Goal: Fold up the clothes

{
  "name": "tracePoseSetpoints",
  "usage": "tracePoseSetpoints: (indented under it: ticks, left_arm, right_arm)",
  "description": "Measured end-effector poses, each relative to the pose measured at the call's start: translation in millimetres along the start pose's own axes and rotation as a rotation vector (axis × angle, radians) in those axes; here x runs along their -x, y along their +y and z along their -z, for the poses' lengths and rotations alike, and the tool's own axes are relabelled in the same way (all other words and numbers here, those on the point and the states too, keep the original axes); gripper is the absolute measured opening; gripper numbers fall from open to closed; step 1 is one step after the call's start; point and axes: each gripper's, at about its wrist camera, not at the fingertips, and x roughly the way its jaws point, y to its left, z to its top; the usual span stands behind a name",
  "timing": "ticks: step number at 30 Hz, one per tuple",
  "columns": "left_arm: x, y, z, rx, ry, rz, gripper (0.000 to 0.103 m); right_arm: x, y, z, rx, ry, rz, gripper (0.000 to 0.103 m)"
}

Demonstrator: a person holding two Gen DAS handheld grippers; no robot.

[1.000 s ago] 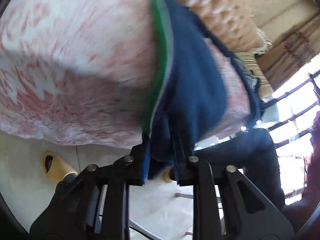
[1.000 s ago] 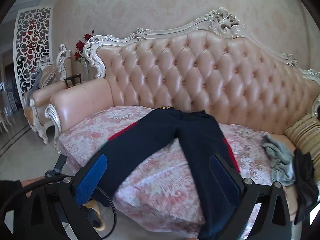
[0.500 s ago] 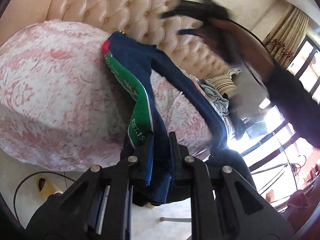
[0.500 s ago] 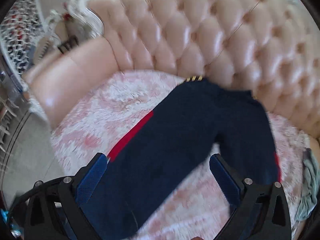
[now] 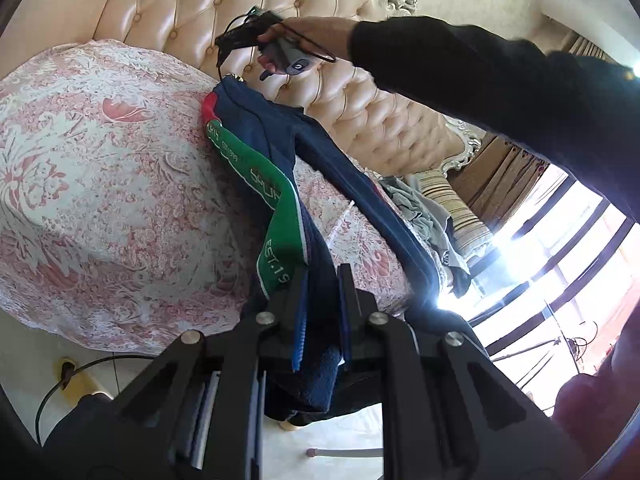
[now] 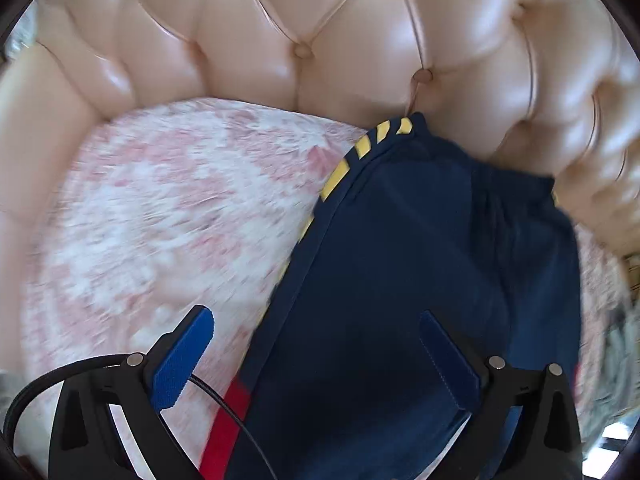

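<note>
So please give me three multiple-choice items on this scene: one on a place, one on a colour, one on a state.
1. Where does the trousers' waistband lie?
A. against the sofa back
B. on the floor
C. on the striped cushion

2. What colour are the waistband's stripes?
A. white
B. yellow
C. pink

3. How is the left claw?
A. open, empty
B. shut on the trouser leg
C. shut on a cable

Key: 1 A, the waistband touches the tufted back; 2 B, yellow bars on navy; 3 B, navy cloth is pinched between its pads.
</note>
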Motion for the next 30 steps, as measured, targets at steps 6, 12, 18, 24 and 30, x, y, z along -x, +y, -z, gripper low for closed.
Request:
tracePoseSetpoints:
  ticks: [6, 12, 18, 24, 30]
  left_arm:
    - [6.2, 0.6, -1.1, -0.010, -0.026, 0.018, 0.016]
    - [11.0, -0.8, -1.1, -0.034, -0.040, 0.006, 0.016]
    - [11.3, -4.7, -1.5, -0.053, -0.041, -0.001, 0.016]
    - [14.5, -24.6, -6.6, -0.124, -0.046, 0.027, 0.016]
    - [2.9, -84.0, -14.5, -0.269, 0.012, 0.151, 0.000]
  right_arm:
    - [-28.4, 5.9, -17.6, 0.029, 0.053, 0.131, 0.103]
    - [-48.3, 12.1, -15.9, 0.039, 0.073, 0.174, 0.057]
    - [-45.7, 16.4, -11.1, 0.063, 0.073, 0.161, 0.034]
    - [-2.9, -6.4, -3.1, 0.026, 0.001, 0.083, 0.008]
    - [71.4, -64.6, 14.1, 0.003, -0.066, 0.032, 0.008]
